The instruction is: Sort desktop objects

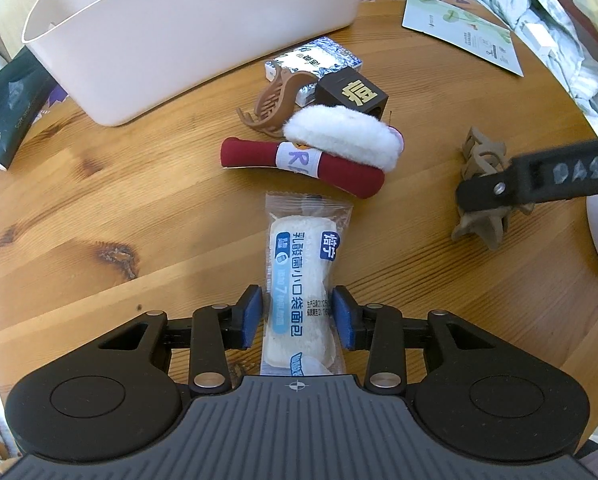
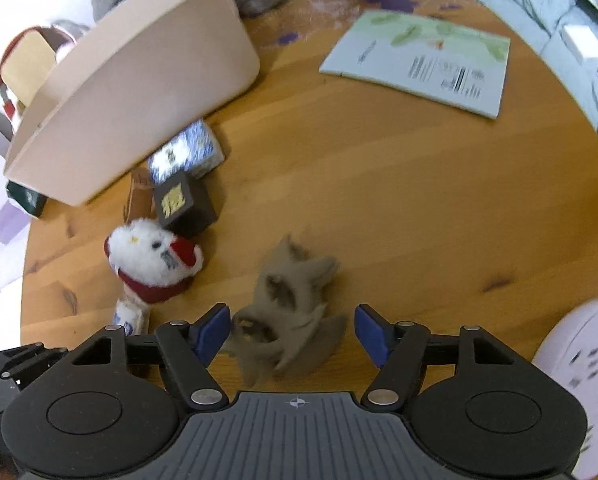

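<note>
Blue pads on my left gripper (image 1: 298, 316) stand either side of the wrapped bread packet (image 1: 301, 276), close to its plastic but with a sliver of gap on each flank, so I judge the jaws part-open and not yet biting. The packet lies flat on the wooden table (image 1: 99, 208), its length running straight away from me, which is the right line for a grip across its narrow waist. To do this well I should close slowly and stop once the film creases; the bread inside is soft and will crush.

My right gripper (image 2: 293, 334) is spread wide around the grey-brown hair claw (image 2: 289, 312), holding nothing. The left pad is touching or just beside the claw, the right pad well clear, so I ought to shift rightward to centre it before closing. That view is blurred, and I cannot tell which way the claw's teeth face.

Further out, beyond the bread, lie the red rolled cloth (image 1: 259, 154) with the white plush toy (image 1: 343, 136) resting on it, then a tan hair claw (image 1: 275, 100), a dark cube with a gold character (image 1: 353, 94) and a blue-and-white tissue pack (image 1: 319, 58). The white bin (image 1: 179, 40) stands at the far left, near that cluster; it looks the likely place for these things. A green leaflet (image 1: 463, 34) lies far right.
</note>
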The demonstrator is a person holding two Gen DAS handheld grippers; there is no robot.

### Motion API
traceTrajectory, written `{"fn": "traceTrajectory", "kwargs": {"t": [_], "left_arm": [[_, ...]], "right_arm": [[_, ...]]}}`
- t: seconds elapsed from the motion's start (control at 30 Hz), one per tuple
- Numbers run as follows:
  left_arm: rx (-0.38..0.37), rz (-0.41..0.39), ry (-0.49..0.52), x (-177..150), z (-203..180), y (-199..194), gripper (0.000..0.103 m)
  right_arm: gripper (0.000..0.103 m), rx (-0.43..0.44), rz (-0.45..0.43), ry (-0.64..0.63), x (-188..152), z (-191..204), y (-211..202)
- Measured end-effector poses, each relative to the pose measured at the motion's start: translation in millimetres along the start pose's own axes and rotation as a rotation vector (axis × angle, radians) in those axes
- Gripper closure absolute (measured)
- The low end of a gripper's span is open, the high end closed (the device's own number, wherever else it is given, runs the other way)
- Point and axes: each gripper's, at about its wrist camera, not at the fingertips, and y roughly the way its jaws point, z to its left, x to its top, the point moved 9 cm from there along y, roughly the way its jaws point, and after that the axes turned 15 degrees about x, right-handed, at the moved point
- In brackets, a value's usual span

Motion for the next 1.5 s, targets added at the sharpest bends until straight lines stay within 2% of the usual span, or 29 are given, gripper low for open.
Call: {"fn": "traceTrajectory", "kwargs": {"t": [0.1, 0.17, 0.4, 0.57, 0.73, 0.87, 1.13, 1.5], "left_arm": [[0.000, -0.003, 0.001, 0, 1, 0, 0.063], [0.000, -0.002, -0.001, 0, 1, 1, 0.063], [0.012, 0.001, -0.015, -3, 3, 0, 0.070], [0.020, 0.000, -0.032, -7, 6, -2, 0.073], [0.026, 0.001, -0.058, -11, 10, -5, 0.074], [0.017, -0.001, -0.089, -12, 12, -11, 0.074], [0.009, -0.020, -0.135, -11, 20, -26, 0.074], [0.028, -0.116, -0.164, 11, 45, -64, 0.075]], "right_arm": [[0.031, -0.059, 0.000, -0.062, -4, 10, 7], [0.043, -0.079, -0.002, -0.089, -5, 11, 8], [0.045, -0.057, 0.029, -0.168, -6, 13, 6], [0.054, -0.044, 0.016, -0.221, -4, 22, -2], [0.054, -0.019, 0.031, -0.223, -6, 22, -4], [0.054, 0.028, 0.022, -0.204, -9, 24, -8], [0.054, 0.071, -0.005, -0.227, -4, 36, -21], [0.054, 0.147, -0.068, -0.252, 15, 58, -62]]}}
